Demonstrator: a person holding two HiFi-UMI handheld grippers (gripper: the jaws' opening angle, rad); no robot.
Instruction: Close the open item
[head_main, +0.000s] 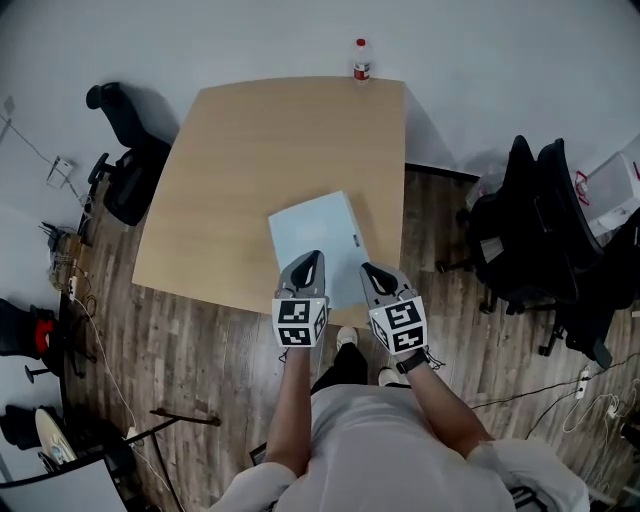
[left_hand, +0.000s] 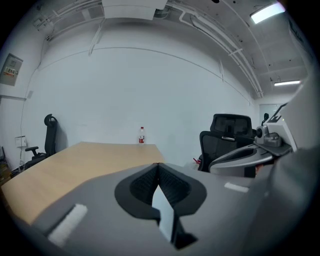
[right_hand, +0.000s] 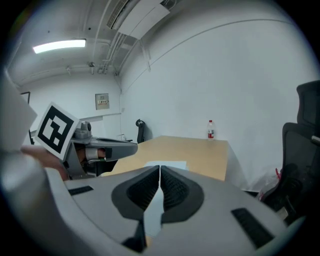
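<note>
Far left: a black office chair (head_main: 125, 150) stands on the wooden floor (head_main: 200, 350) at the upper left of the head view, just beside the table's left corner.
Table: a light wooden table (head_main: 250, 150) fills the upper middle of the head view.
Bottle: a small clear bottle with a red label (head_main: 361, 60) stands upright at the table's far edge, top centre, well apart from everything else.
Task item: a pale, flat rectangular item (head_main: 315, 235) lies on the table near its front edge, in the centre of the frame. It looks flat. What kind of thing it is cannot be told.
Left gripper: the left gripper (head_main: 312, 262) shows just below centre, its tip over the item's near edge. Its own view shows the jaws pressed together with nothing between them.
Right gripper: the right gripper (head_main: 372, 272) is just beside the left one, its tip by the item's near right corner. Its jaws are also clenched together and empty. Whether either tip touches the item cannot be told.
Person: pale sleeves and forearms reach up from the bottom centre.
Far right: black chairs (head_main: 530, 230) stand clustered at the right edge.
</note>
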